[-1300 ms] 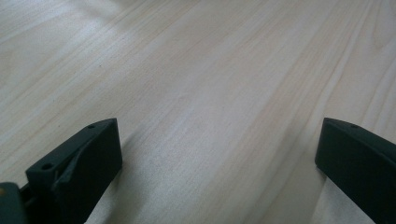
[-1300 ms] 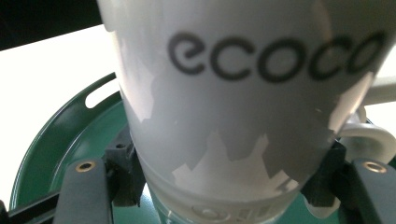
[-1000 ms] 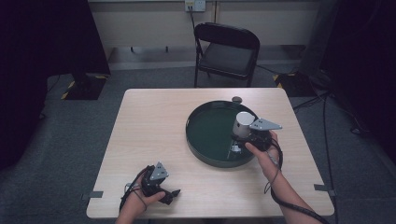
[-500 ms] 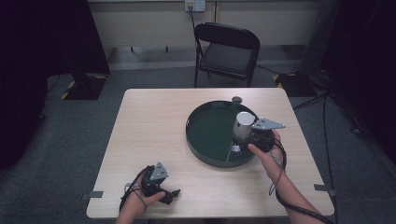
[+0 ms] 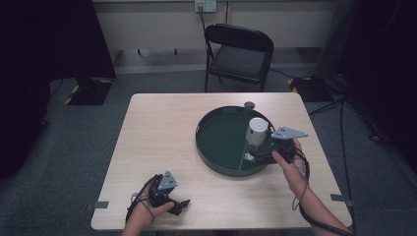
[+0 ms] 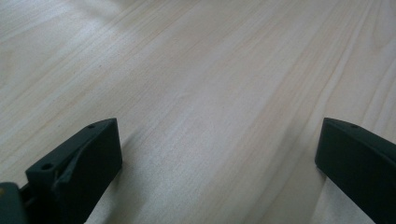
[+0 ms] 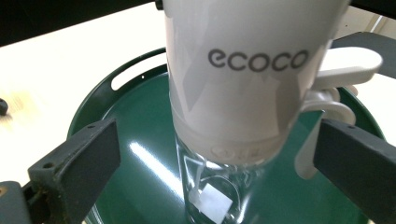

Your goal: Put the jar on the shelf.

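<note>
A dispenser (image 5: pixel 256 130) with a white "ecoco" top (image 7: pixel 247 70) and a clear glass base stands upright in the right half of a round dark green tray (image 5: pixel 201 142). My right gripper (image 5: pixel 254 156) is at the tray's near right side and points at the dispenser's base. Its jaws have just been opening. In the right gripper view (image 7: pixel 215 163) they stand wide on either side of the glass base without touching it. My left gripper (image 5: pixel 179 205) rests on the table near the front left edge, open, with bare wood between its jaws (image 6: pixel 219 158).
The tray (image 7: pixel 135 121) has cut-out handles in its rim. A small dark knob (image 5: pixel 249 104) lies on the table just beyond the tray. A black folding chair (image 5: pixel 239 54) stands behind the table's far edge. The wooden table (image 5: pixel 157 132) is bare to the left of the tray.
My right gripper's jaws have let go of the dispenser and the hand has drawn back a little to the right. The dispenser stays upright in the tray. The left gripper has not moved.
</note>
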A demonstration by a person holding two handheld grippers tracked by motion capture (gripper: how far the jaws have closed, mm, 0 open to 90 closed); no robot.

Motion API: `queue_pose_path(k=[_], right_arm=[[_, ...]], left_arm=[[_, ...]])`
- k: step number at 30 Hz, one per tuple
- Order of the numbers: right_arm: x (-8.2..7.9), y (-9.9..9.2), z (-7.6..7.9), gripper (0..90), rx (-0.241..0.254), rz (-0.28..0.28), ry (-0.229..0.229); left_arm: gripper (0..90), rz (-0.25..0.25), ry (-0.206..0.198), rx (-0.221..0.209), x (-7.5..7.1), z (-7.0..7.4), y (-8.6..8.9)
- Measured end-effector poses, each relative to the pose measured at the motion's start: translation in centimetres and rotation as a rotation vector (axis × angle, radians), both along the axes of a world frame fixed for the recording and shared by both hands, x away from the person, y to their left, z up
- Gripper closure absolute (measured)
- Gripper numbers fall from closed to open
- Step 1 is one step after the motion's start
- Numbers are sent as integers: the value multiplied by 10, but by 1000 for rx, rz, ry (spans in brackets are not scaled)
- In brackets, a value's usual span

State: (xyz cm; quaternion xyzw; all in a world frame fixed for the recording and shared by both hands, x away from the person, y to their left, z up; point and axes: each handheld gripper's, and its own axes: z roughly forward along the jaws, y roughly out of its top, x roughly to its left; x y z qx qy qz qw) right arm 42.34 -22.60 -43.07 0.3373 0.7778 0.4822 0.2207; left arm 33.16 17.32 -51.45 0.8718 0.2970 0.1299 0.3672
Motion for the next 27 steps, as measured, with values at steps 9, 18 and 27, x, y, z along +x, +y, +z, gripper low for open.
queue_pose_path(k=[9, 18, 27], right_arm=[[-7, -7, 5, 24, -11, 5, 10], [-15, -13, 7, 34, -16, 18, 17], [-21, -19, 4, 36, -17, 32, 36]], left_arm=[[0, 0, 0, 0, 0, 0, 0], [0, 0, 0, 0, 0, 0, 0], [0, 0, 0, 0, 0, 0, 0]])
